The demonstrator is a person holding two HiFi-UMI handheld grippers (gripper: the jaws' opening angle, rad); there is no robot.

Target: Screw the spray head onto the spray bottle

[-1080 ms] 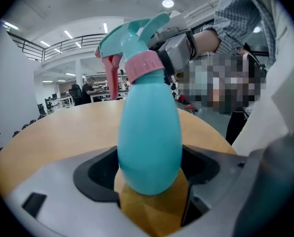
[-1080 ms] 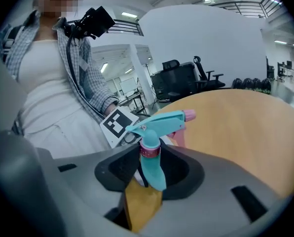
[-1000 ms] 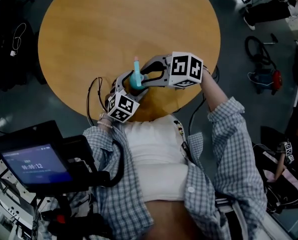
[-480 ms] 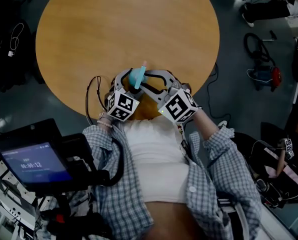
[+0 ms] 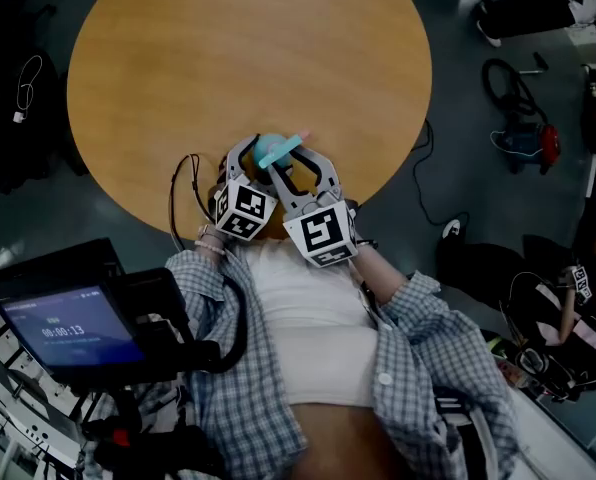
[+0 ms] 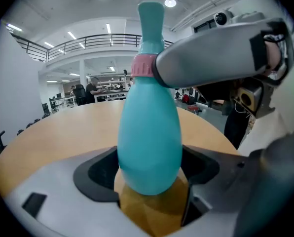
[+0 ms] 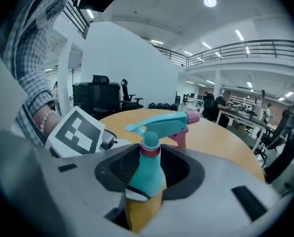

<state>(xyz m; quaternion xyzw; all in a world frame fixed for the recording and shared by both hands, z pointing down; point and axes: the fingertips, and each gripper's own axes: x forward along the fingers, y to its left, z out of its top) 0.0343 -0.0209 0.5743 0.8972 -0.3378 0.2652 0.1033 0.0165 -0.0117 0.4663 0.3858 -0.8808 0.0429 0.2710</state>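
A teal spray bottle (image 6: 149, 132) stands upright near the round wooden table's (image 5: 248, 48) front edge. My left gripper (image 6: 152, 171) is shut on its wide body. The teal spray head (image 7: 162, 125), with a pink nozzle tip and pink collar (image 7: 150, 150), sits on the bottle's neck and points right. My right gripper (image 7: 149, 172) is shut on the spray head at that collar; one of its fingers (image 6: 211, 58) presses the collar from the right. In the head view both grippers (image 5: 253, 160) (image 5: 286, 166) meet at the bottle (image 5: 275, 150), close in front of the person.
A dark device with a lit screen (image 5: 63, 323) stands at the lower left. Cables and bags (image 5: 523, 148) lie on the floor to the right of the table. The left gripper's marker cube (image 7: 75, 130) sits just left of the bottle.
The right gripper swung from the bottle's right side round to the near side. The spray nozzle turned clockwise with it, from pointing away to pointing right. The left gripper stayed put.
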